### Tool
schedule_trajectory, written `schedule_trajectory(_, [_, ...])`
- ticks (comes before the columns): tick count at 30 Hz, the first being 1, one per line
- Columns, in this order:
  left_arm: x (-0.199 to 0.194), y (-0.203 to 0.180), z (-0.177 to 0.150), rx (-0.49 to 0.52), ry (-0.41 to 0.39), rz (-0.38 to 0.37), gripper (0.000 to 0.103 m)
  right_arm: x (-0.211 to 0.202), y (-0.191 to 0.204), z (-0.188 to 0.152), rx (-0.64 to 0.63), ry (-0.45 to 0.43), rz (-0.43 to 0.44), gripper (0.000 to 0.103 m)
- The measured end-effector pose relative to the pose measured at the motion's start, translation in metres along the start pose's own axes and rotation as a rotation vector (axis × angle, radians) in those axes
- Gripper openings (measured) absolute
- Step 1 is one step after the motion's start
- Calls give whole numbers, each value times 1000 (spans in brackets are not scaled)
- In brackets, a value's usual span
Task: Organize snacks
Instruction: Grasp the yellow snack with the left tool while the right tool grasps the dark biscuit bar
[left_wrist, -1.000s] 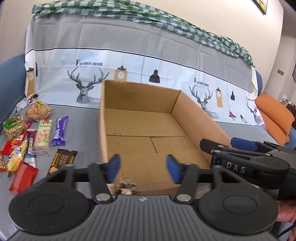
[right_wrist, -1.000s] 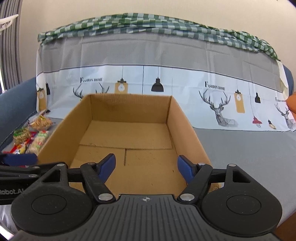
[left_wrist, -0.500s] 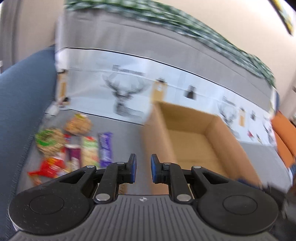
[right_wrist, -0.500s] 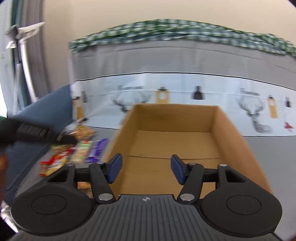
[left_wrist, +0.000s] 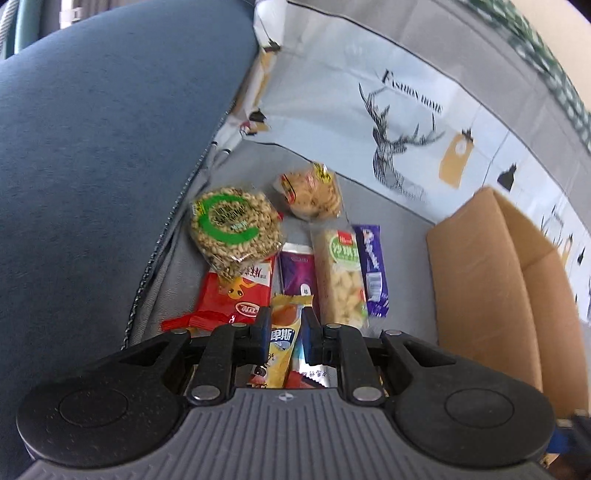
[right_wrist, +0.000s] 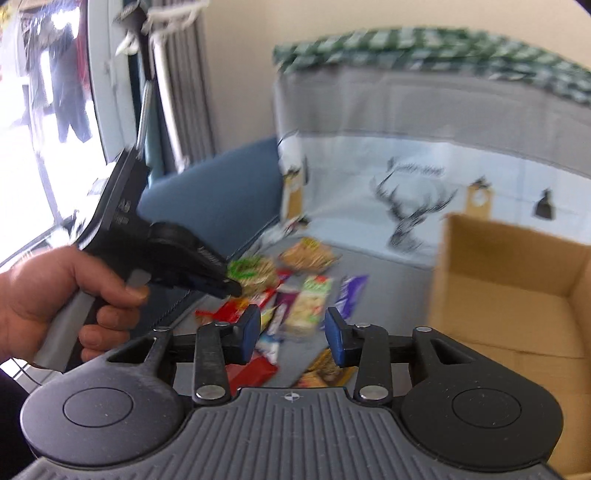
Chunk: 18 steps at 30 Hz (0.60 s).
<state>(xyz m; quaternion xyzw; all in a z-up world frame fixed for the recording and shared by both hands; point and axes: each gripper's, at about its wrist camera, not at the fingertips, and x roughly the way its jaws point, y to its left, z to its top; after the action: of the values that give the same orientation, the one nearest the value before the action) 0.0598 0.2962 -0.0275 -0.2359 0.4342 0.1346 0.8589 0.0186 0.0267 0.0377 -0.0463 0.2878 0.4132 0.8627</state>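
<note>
Blue sofa fabric (left_wrist: 96, 155) hems the snacks on their left, so we keep them bunched on the grey cover. Our left gripper (left_wrist: 284, 334) hovers above the yellow packet (left_wrist: 282, 332), jaws narrowed to a slit, gripping nothing. Our right gripper (right_wrist: 291, 332), jaws just closing yet still apart and empty, faces the same pile. Rightmost, the cardboard box (left_wrist: 491, 291) waits open.

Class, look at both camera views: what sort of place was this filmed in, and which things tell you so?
Probably a home living room: a blue sofa draped with a deer-print cloth, curtains by a bright window, snack packets and a cardboard box on the seat.
</note>
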Motion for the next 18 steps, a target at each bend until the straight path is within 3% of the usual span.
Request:
schedule_trajectory(5, [12, 3, -4, -19, 75, 11, 21, 54, 13, -12, 26, 140, -86, 45])
schedule_trajectory(7, [16, 2, -8, -14, 97, 25, 36, 70, 13, -18, 48, 162, -125, 54])
schedule_trajectory(9, [20, 0, -10, -1, 103, 37, 41, 86, 8, -27, 54, 184, -183, 63])
schedule_trajectory(15, [34, -3, -14, 22, 148, 62, 42, 116, -13, -45, 102, 229, -271, 68])
schedule_trajectory(18, [40, -6, -15, 30, 162, 70, 42, 129, -25, -52, 158, 259, -267, 69])
